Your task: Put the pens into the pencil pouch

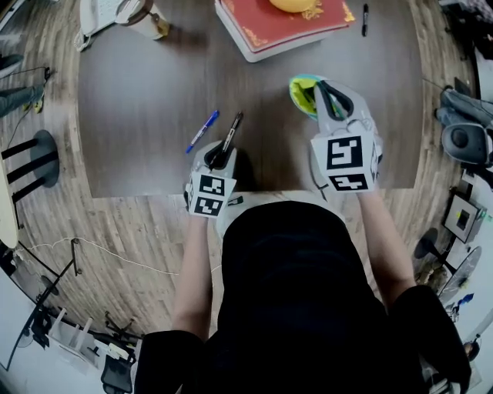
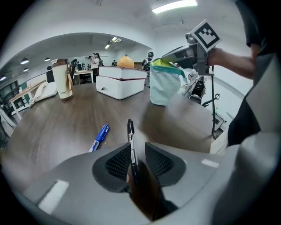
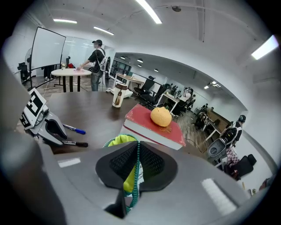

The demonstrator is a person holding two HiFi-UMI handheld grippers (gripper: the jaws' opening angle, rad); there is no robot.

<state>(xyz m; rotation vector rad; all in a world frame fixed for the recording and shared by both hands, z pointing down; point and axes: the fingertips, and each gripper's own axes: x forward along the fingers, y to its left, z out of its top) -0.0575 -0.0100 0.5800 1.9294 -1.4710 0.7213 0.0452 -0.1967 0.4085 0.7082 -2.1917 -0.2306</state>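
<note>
My left gripper (image 1: 218, 156) is shut on a black pen (image 1: 232, 129) near the table's front edge, and the pen sticks out forward past the pads (image 2: 118, 160). A blue pen (image 1: 202, 131) lies on the table just left of it, also seen as the blue pen (image 2: 99, 137) in the left gripper view. My right gripper (image 1: 330, 96) is shut on the rim of a pale pencil pouch (image 1: 302, 91) with a yellow-green lining and teal zipper (image 3: 133, 176), holding it upright with its mouth open. A second black pen (image 1: 364, 19) lies at the far right.
A thick red-covered book (image 1: 277, 27) with an orange ball (image 3: 160, 116) on it sits at the table's far edge. A lidded cup (image 2: 63, 79) stands far left. The front edge of the table (image 1: 154, 188) is close to my left gripper.
</note>
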